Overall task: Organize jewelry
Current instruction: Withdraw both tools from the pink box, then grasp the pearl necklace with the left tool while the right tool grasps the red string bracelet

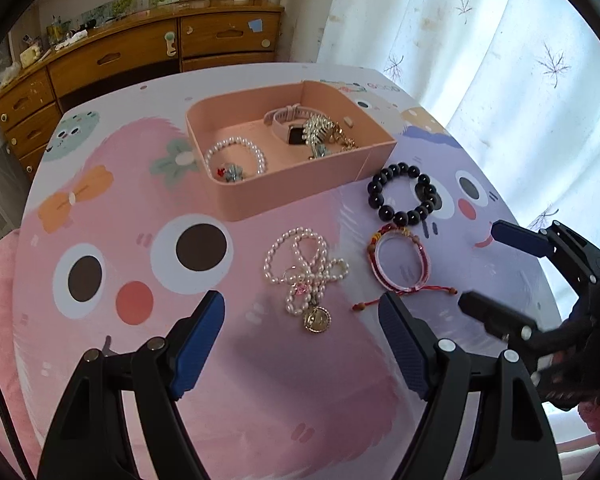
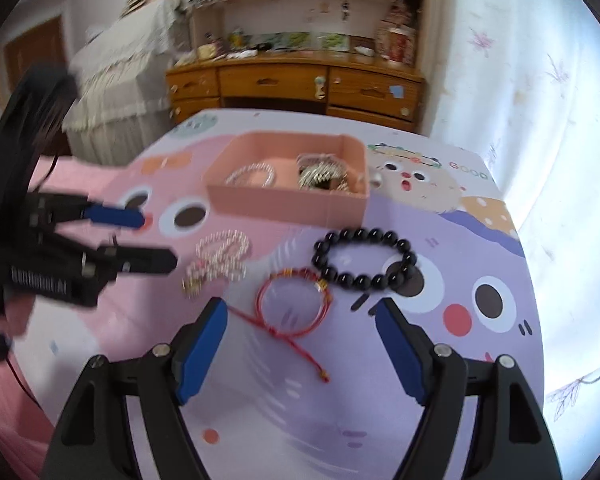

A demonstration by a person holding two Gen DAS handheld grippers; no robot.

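A pink tray (image 1: pixel 300 192) on the table holds a pearl bracelet (image 1: pixel 236 158), a pink watch (image 1: pixel 288 122) and gold jewelry (image 1: pixel 324 136). On the table in front of it lie a pearl necklace with a gold pendant (image 1: pixel 304 276), a red cord bracelet (image 1: pixel 398 266) and a black bead bracelet (image 1: pixel 404 196). My left gripper (image 1: pixel 302 308) is open and empty just short of the pearl necklace. My right gripper (image 2: pixel 300 312) is open and empty around the red cord bracelet (image 2: pixel 296 306). The black bead bracelet (image 2: pixel 366 258), pearl necklace (image 2: pixel 220 258) and tray (image 2: pixel 288 200) show beyond it.
The table wears a cartoon-printed cloth (image 1: pixel 180 360). A wooden dresser (image 1: pixel 140 56) stands behind it and a white curtain (image 1: pixel 480 40) hangs at the right. The right gripper shows at the right edge of the left wrist view (image 1: pixel 496 272); the left gripper shows at the left in the right wrist view (image 2: pixel 156 240).
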